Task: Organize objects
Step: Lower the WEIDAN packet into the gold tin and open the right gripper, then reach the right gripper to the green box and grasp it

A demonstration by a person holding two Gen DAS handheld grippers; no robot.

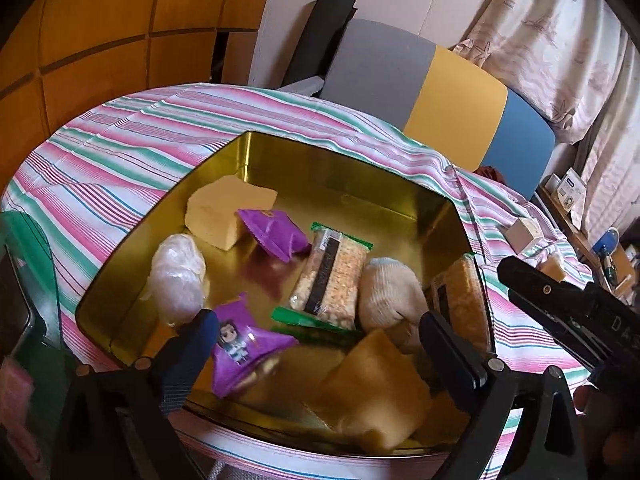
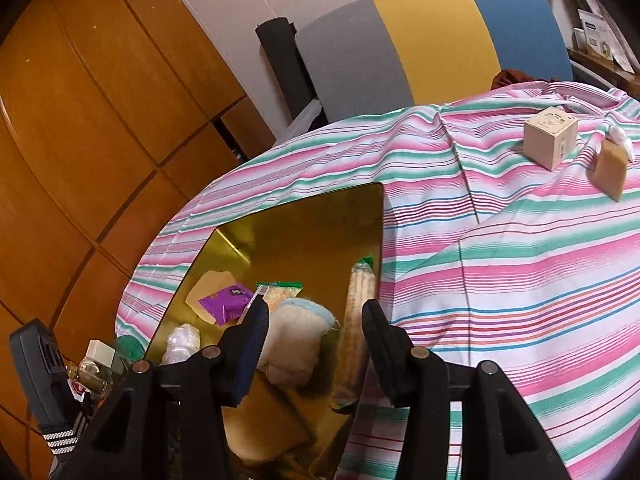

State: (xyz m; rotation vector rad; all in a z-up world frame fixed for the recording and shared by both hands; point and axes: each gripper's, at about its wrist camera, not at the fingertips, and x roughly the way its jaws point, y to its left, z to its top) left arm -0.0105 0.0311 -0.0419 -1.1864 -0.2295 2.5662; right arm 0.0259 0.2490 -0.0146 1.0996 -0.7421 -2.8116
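Note:
A gold tin tray (image 1: 352,172) sits on the striped tablecloth and holds several items: a yellow sponge (image 1: 224,212), two purple packets (image 1: 276,232), a green-edged cereal bar (image 1: 332,276), a white sock ball (image 1: 390,296), a plastic-wrapped bundle (image 1: 176,276) and a tan pouch (image 1: 372,388). My left gripper (image 1: 320,332) is open above the tray's near side, with a purple packet (image 1: 240,344) beside its left finger. My right gripper (image 2: 316,320) is open over the tray (image 2: 304,224), above the sock ball (image 2: 296,336) and a second cereal bar (image 2: 360,300).
A small beige box (image 2: 550,140), a tan sponge (image 2: 610,170) and a white wrapped item (image 2: 620,138) lie on the cloth (image 2: 520,260) to the far right. A grey, yellow and blue chair (image 1: 440,92) stands behind the table. Wooden cabinets are at left.

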